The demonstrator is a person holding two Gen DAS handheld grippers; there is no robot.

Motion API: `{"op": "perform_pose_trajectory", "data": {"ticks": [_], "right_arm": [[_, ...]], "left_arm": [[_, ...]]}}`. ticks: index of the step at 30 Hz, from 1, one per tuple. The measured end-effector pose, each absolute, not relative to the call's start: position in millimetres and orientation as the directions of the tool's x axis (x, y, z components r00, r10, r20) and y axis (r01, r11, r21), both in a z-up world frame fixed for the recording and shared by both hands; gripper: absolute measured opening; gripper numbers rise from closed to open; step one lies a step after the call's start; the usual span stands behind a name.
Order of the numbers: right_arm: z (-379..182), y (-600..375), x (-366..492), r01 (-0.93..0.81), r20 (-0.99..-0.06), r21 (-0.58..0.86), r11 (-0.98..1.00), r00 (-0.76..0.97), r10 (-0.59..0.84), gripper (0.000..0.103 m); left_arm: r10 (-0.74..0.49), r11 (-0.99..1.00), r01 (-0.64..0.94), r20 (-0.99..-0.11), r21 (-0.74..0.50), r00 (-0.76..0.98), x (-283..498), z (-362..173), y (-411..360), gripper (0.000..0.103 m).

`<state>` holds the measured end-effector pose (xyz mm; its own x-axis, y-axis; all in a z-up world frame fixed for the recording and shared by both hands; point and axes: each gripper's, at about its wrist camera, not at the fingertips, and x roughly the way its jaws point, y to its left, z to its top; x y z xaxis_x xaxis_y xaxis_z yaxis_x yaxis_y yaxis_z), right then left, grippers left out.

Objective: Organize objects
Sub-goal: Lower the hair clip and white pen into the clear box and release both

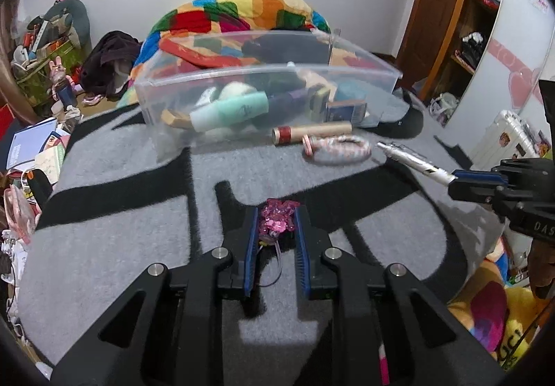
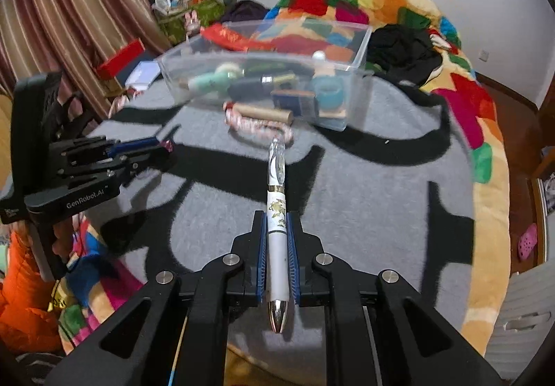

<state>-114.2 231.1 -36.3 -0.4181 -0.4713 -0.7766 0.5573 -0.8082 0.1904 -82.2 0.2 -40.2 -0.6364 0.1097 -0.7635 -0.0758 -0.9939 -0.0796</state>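
— What does the left gripper (image 1: 277, 223) hold?

— Its two blue pads pinch a small pink shiny ornament (image 1: 277, 217), with a thin cord hanging under it. It is above the grey and black blanket (image 1: 121, 212), in front of the clear plastic bin (image 1: 166, 87).

— And the right gripper (image 2: 276, 223)?

— It is closed on a white pen (image 2: 276, 223) with gold drawings. The transparent end of the pen points forward, the silver tip points back to the camera. In the left view the pen reaches toward the striped cloth ring (image 1: 338, 148).

— Where are the other things?

— The cloth ring and a cardboard tube (image 1: 312, 133) lie side by side on the blanket, just beside the front wall of the bin. Inside the bin I see a mint green bottle (image 1: 230, 110) and a small blue box (image 1: 345, 110), among other objects.
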Motion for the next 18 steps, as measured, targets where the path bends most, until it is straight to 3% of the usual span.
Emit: {"op": "perform_pose_trajectory", "data": {"ticks": [9,18], "right_arm": [[5,230,-122,0.566,-0.680,0.216,-0.796,-0.497,-0.539,0.010],[16,204,-156,0.550,-0.667,0.222,-0.805,-0.517,-0.537,0.010]], "left_arm": [[0.096,-0.995,-0.070,-0.687,-0.065,-0.721,-79,4,-3,0.020],[0.094,-0.995,-0.078,-0.662,-0.054,-0.743,-103,20,-4,0.020]]}}
